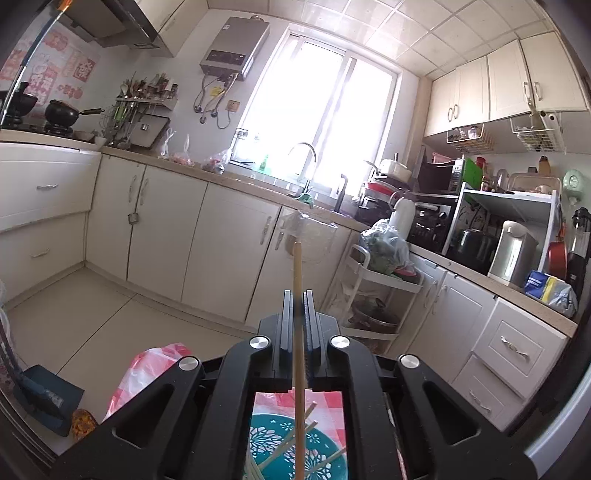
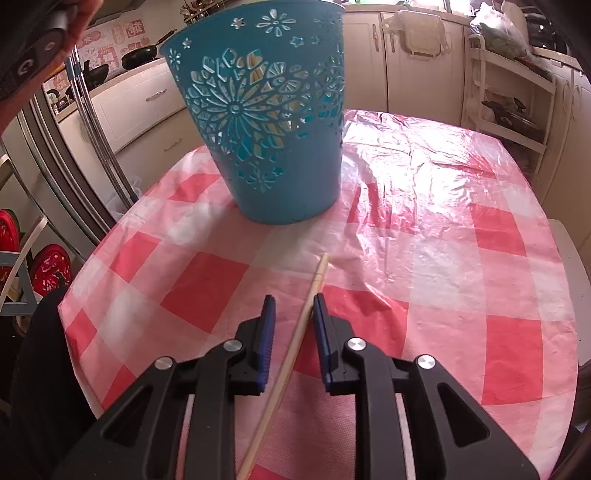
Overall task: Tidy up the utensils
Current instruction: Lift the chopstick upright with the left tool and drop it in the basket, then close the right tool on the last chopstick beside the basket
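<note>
Left wrist view: left gripper (image 1: 297, 295) is clamping 1 chopstick (image 1: 297, 273) above the teal basket (image 1: 273, 435). Right gripper (image 2: 294, 301) is standing parted around another chopstick (image 2: 295, 339) lying on the checkered tablecloth (image 2: 443, 258), not pressing it.

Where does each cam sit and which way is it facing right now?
Left wrist: on the left gripper, raised, facing across the kitchen to the window; fingers shut on a chopstick, teal basket below.
Right wrist: on the right gripper, angled down at the checked tablecloth; fingers open around a second chopstick; a hand top left.
Shared: the basket, tablecloth, kitchen cabinets.
</note>
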`<state>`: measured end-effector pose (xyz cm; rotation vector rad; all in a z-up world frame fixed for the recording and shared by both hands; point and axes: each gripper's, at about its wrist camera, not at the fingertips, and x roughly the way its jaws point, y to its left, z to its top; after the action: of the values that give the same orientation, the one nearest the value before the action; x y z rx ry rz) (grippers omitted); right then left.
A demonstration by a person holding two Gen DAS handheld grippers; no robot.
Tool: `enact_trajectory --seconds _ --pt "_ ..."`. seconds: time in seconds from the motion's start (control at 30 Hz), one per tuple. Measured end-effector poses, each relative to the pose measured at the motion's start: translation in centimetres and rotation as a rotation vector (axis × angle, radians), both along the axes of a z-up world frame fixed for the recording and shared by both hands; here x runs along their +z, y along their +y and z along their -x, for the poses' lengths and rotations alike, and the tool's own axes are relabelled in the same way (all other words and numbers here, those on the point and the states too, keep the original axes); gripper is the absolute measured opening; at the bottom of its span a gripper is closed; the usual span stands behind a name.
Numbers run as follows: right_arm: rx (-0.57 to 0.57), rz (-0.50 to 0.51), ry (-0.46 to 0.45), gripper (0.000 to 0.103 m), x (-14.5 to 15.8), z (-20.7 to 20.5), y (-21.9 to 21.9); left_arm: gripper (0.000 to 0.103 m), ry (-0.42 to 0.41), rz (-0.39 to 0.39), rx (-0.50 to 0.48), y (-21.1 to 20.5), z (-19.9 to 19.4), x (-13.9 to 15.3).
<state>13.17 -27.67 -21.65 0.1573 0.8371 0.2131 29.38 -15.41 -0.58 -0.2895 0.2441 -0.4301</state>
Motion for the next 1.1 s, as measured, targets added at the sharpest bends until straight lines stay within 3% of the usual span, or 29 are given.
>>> enact_trajectory --seconds 0.27,0.5,0.7,0.77,0.83,0.9,1.03,1.1 --pt "0.015 0.001 -0.004 0.027 0.0 0.0 0.2 0.005 0.074 -0.046 0.043 -1.0 -1.5 -5.3" --pt "0.015 0.002 -0.004 0.027 0.0 0.0 0.2 0.005 0.111 -0.083 0.030 -0.9 -1.0 -7.8" --pt "0.008 -0.010 0.007 0.027 0.0 0.0 0.1 0.007 0.143 -0.201 0.007 -0.9 0.3 -8.8" --pt "-0.002 -0.031 0.026 0.027 0.1 -0.1 -0.2 0.016 0.147 -0.214 0.020 0.3 1.2 -8.9" --pt "-0.010 -0.022 0.035 0.027 0.1 -0.1 -0.1 0.046 0.141 -0.211 0.057 2.0 2.5 -8.6" --pt "-0.015 0.018 0.033 0.024 0.2 -0.1 0.4 0.061 0.128 -0.205 0.107 3.8 4.0 -8.5" --pt "-0.051 0.071 0.035 0.017 0.2 -0.4 0.8 0.075 0.152 -0.210 0.160 7.0 6.1 -9.5" --pt "-0.062 0.108 0.029 0.008 0.2 -0.5 1.0 0.079 0.194 -0.206 0.179 8.5 6.7 -10.7"
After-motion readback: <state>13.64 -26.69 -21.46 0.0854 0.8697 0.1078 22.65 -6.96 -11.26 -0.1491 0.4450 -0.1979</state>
